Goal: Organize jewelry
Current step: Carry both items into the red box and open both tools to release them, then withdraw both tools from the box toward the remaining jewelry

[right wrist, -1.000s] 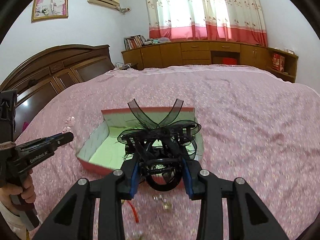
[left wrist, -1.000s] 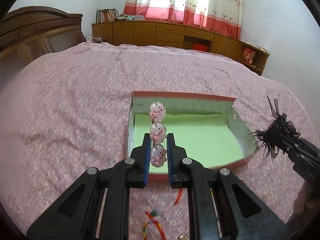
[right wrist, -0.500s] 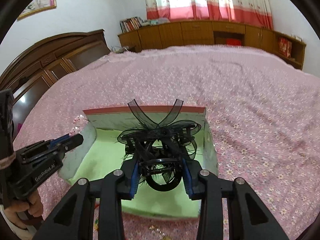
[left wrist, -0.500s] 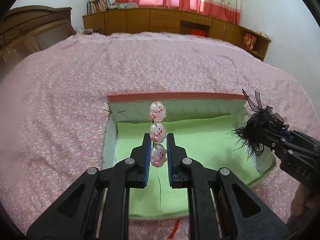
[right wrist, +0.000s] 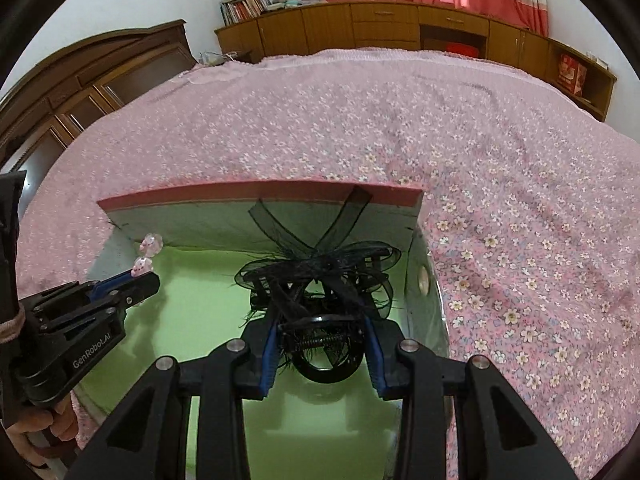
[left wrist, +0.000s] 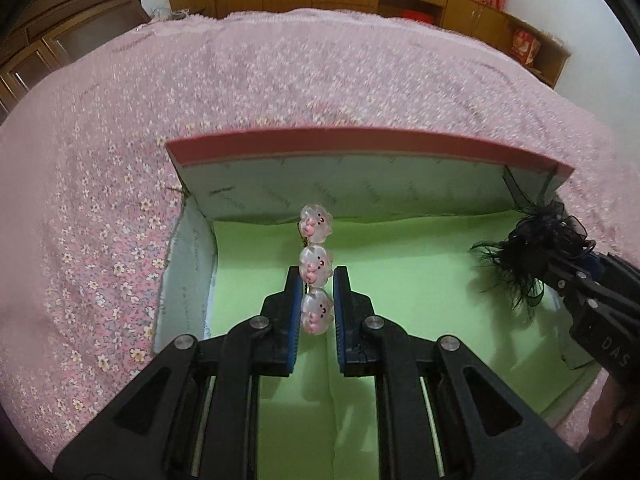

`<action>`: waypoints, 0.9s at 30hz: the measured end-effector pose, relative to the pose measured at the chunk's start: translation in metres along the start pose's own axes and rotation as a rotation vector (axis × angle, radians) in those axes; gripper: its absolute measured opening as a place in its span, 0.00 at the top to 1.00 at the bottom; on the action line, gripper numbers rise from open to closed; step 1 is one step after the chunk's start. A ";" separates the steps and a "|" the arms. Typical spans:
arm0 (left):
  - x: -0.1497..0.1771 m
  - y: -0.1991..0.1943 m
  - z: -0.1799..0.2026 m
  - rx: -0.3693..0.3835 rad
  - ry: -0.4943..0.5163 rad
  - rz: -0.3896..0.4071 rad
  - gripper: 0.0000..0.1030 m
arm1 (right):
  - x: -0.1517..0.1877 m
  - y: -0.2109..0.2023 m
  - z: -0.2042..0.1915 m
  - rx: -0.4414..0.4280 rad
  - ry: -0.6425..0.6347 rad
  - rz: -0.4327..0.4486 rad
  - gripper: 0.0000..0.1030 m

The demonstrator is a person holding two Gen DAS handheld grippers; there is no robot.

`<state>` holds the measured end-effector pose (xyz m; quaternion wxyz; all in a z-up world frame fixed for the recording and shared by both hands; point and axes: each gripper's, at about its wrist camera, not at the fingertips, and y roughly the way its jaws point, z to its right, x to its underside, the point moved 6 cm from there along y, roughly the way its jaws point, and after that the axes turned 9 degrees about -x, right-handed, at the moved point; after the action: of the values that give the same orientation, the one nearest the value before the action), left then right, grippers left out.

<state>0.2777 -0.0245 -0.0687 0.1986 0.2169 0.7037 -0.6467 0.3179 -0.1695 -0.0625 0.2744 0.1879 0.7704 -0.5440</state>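
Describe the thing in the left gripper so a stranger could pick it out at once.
On the pink floral bedspread sits an open box with a red rim and green lining. Over the lining, the left gripper pinches a pig clip: three clear pink piglets in a row. The only other item there is a black bow clip, held by the right gripper.

My left gripper (left wrist: pixel 316 300), clamping a bead clip (left wrist: pixel 316 268), and my right gripper (right wrist: pixel 322 356), clamping a hair claw (right wrist: pixel 320 280), hang side by side over a box (left wrist: pixel 360 148) on the bed (left wrist: pixel 280 72); cabinets (right wrist: pixel 380 28) stand behind.
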 end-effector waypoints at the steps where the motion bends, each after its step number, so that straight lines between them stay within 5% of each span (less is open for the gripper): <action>1: 0.000 0.001 0.000 -0.004 -0.002 -0.002 0.93 | 0.000 0.002 0.001 0.003 0.000 -0.006 0.63; 8: 0.000 0.008 0.001 -0.020 -0.004 -0.013 0.93 | 0.003 0.010 0.002 0.024 -0.006 -0.022 0.61; 14: -0.002 0.001 -0.001 -0.009 0.000 0.011 0.78 | 0.002 0.002 -0.002 -0.014 0.001 -0.003 0.52; 27: 0.008 -0.060 -0.013 0.053 -0.008 0.098 0.71 | -0.002 -0.057 -0.022 -0.074 -0.015 0.125 0.46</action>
<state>0.2372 -0.0153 -0.0231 0.2272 0.2536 0.6739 -0.6557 0.2817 -0.1681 -0.0140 0.3203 0.2213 0.7745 -0.4985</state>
